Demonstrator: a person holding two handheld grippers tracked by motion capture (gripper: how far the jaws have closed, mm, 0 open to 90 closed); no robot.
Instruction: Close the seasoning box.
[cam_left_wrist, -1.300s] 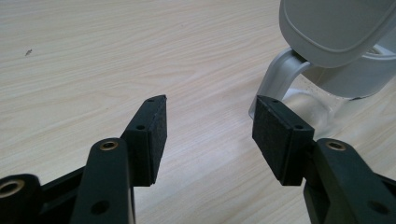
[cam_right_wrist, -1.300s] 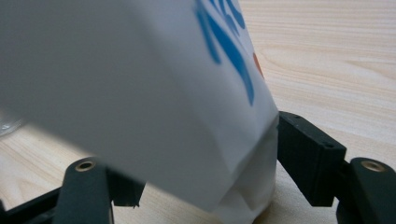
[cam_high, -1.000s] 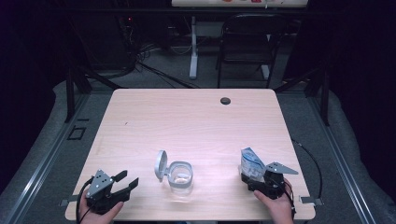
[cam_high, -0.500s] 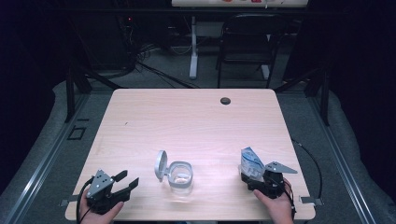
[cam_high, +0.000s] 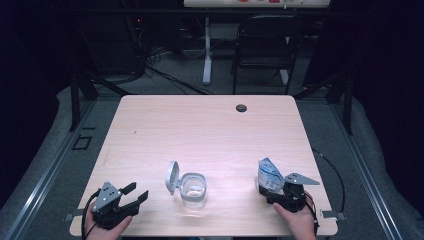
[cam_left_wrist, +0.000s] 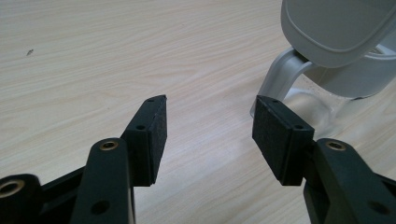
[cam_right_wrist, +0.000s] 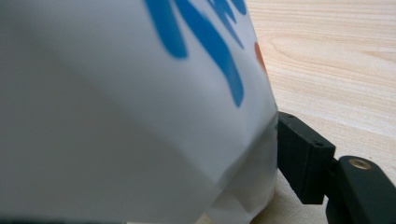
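At the near edge we see the left gripper (cam_high: 134, 194) gaping, nothing between its pads; the right gripper (cam_high: 276, 187) has just been closing, the white-and-blue pouch (cam_high: 269, 173) standing between its jaws; between them stands the open-lidded clear container (cam_high: 192, 187) on the table (cam_high: 200, 125).

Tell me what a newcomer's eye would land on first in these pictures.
Probably the white pouch with blue print standing near the table's front right corner, between the jaws of the right gripper, which have just been closing on it. Next, the clear container with its grey flip lid open at front centre. The left gripper rests open and empty at the front left.
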